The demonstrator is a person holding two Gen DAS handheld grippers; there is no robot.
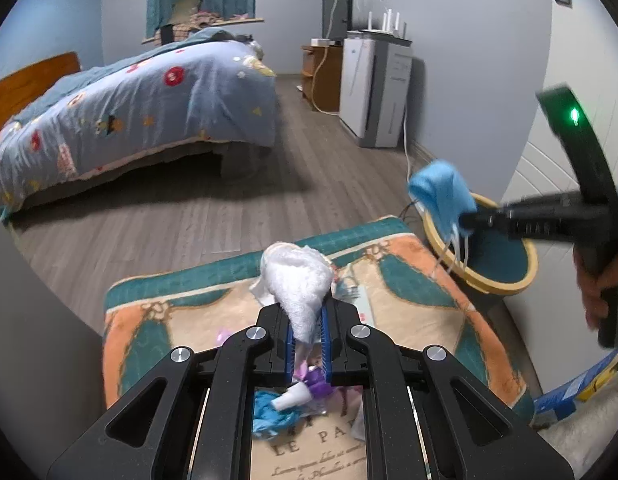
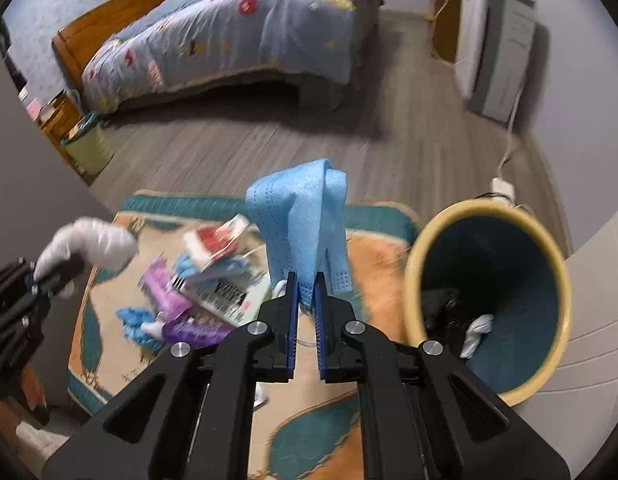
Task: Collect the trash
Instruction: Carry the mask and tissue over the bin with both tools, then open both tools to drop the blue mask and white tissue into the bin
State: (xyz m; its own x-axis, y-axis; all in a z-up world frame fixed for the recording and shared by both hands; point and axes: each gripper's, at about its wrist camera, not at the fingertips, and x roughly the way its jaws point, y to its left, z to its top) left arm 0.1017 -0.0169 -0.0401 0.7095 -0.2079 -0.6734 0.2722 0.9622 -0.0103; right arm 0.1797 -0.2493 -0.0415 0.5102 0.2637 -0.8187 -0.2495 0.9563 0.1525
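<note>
The right gripper [image 2: 305, 292] pinches a blue face mask [image 2: 299, 224], lifted beside the bin [image 2: 421, 248]; the left gripper [image 1: 309, 320] clamps a white tissue wad [image 1: 299, 276] above the littered mat [image 1: 409, 280]. The carrying step is in hand; next, each should probably swing over the bin's mouth and release.

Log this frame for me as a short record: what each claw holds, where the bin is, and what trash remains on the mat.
left claw: shut on white tissue wad
right claw: shut on blue face mask
trash bin: yellow rim, teal inside, on the floor beside the mat, already holds some trash
patterned mat: trash pile remains
pile: purple wrappers, blue crumpled pieces, printed packet
</note>
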